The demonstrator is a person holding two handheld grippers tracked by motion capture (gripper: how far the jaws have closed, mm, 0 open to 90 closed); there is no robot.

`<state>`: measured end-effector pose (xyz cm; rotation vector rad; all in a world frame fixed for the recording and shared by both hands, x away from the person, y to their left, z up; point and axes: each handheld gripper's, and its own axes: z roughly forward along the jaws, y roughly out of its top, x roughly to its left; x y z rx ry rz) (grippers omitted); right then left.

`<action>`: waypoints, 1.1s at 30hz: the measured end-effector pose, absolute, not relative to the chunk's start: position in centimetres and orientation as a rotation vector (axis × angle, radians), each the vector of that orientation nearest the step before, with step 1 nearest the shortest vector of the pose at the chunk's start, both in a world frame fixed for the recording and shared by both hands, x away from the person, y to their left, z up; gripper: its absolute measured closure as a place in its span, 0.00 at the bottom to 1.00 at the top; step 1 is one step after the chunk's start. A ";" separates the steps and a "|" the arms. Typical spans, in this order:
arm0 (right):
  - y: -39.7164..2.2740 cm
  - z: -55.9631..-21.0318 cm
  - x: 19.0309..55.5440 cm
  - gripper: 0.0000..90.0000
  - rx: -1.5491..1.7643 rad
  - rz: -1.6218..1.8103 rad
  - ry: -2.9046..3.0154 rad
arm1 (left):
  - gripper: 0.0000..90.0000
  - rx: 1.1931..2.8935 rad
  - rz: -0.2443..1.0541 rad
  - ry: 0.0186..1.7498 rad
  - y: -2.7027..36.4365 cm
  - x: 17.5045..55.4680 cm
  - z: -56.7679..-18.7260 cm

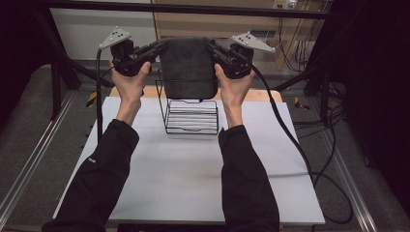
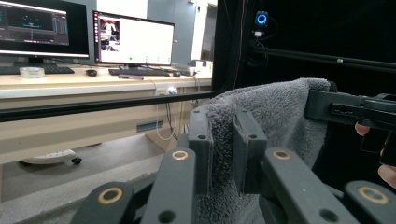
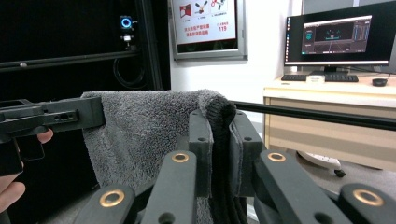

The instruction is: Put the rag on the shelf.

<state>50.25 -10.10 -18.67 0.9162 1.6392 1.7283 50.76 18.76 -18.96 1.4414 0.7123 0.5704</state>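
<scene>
Dark grey towel held taut above the black wire rack

Both were clamped on the dark grey terry towel (image 1: pixel 187 67): the left hand-held gripper (image 1: pixel 157 48) pinched one top corner, the right hand-held gripper (image 1: pixel 216 49) the other, with the towel hanging flat just over the black wire rack (image 1: pixel 192 117). Best kept level and centred over the rack's top rail, I'd say. The white surface (image 1: pixel 183 169) lay bare around it; monitors (image 2: pixel 133 39) glowed on desks behind.

Dim, perhaps slightly soft, dark edges.
</scene>
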 end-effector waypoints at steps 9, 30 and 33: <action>-10.7 -20.0 50.0 0.91 0.933 1.722 1.657 | 0.88 1.486 0.556 0.708 18.4 50.6 -20.0; -11.1 -21.1 48.8 0.91 0.910 1.731 1.726 | 0.88 1.544 0.515 0.684 19.1 49.3 -21.1; -11.3 -21.3 48.6 0.91 0.908 1.736 1.746 | 0.88 1.561 0.509 0.676 19.2 49.0 -21.2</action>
